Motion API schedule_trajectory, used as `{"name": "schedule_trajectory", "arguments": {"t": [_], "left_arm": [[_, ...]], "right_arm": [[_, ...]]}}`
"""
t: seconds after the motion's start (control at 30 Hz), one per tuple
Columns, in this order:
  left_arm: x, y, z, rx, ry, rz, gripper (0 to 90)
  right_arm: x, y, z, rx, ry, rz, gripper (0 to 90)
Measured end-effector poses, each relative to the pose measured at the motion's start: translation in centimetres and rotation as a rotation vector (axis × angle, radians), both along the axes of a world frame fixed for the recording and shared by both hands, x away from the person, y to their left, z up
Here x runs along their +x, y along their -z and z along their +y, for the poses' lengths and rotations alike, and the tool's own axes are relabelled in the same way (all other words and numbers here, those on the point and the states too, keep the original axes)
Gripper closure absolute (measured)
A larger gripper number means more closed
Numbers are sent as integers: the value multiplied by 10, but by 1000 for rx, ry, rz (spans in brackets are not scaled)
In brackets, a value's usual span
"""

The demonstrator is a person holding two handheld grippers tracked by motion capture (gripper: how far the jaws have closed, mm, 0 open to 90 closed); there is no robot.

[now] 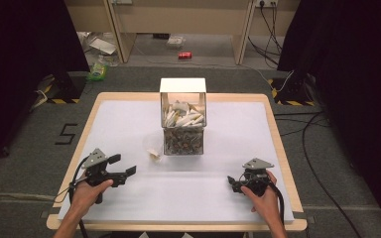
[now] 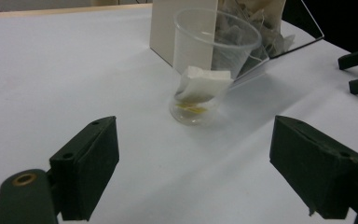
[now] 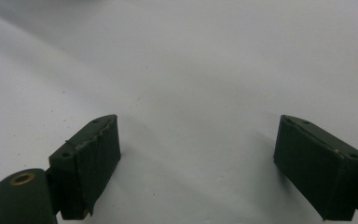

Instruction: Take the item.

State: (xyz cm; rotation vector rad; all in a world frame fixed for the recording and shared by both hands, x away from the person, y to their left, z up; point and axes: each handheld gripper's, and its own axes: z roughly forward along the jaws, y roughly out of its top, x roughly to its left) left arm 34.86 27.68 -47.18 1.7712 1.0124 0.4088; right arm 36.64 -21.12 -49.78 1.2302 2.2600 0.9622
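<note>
A clear plastic cup (image 2: 212, 56) stands on the white table sheet (image 1: 129, 124), just left of a clear box (image 1: 183, 131) full of tea bags. One white tea bag (image 2: 203, 84) lies inside the cup, leaning on its wall. In the high view the cup (image 1: 153, 151) is small, close to the box's front left corner. My left gripper (image 1: 123, 164) is open, a short way to the cup's front left, and its jaws point at the cup. From its own camera, the left gripper (image 2: 196, 172) holds nothing. My right gripper (image 1: 234, 183) rests at the front right, open and empty (image 3: 198, 163), over bare sheet.
The box has a white back panel (image 1: 182, 85) and a darker layer of tea bags (image 1: 183, 141) at its bottom. The table's wooden rim (image 1: 283, 148) frames the sheet. Black curtains, cables and floor clutter lie beyond the table.
</note>
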Motion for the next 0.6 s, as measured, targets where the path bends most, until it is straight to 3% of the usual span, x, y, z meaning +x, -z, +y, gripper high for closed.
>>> {"name": "schedule_trajectory", "arguments": {"t": [0.27, 0.6], "left_arm": [[-7, 15, -1, 50, -1, 24, 152], [-17, 22, 0, 133, 7, 33, 152]], "right_arm": [[0, 0, 0, -1, -1, -1, 150], [0, 0, 0, -1, -2, -3, 151]]}}
